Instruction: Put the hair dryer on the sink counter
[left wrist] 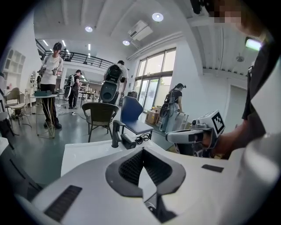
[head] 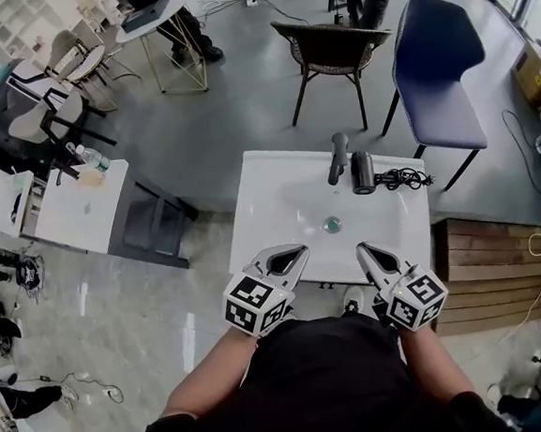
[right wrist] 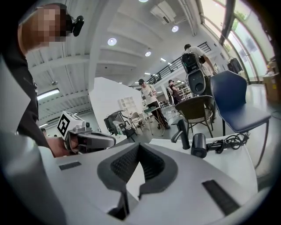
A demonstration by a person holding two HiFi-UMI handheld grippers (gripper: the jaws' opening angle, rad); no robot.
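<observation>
The dark hair dryer [head: 363, 172] lies on the white sink counter [head: 269, 201], just right of the black faucet [head: 340, 155]. Its coiled cord [head: 405, 179] trails off to the right. Both grippers hover at the counter's near edge, well short of the dryer. My left gripper [head: 297, 252] is shut with nothing in it, and its jaws meet in its own view [left wrist: 141, 154]. My right gripper [head: 363, 248] is also shut and empty [right wrist: 138, 147]. The right gripper view shows the dryer [right wrist: 198, 144] beside the faucet [right wrist: 182, 133]. From the left gripper view, the dryer [left wrist: 128, 142] lies far ahead.
The basin's drain [head: 332, 224] sits mid-counter. A wicker chair [head: 331, 50] and a blue chair [head: 441, 64] stand behind the counter. There is a white table [head: 81, 206] at the left and a wooden platform [head: 501, 270] at the right. People stand further back.
</observation>
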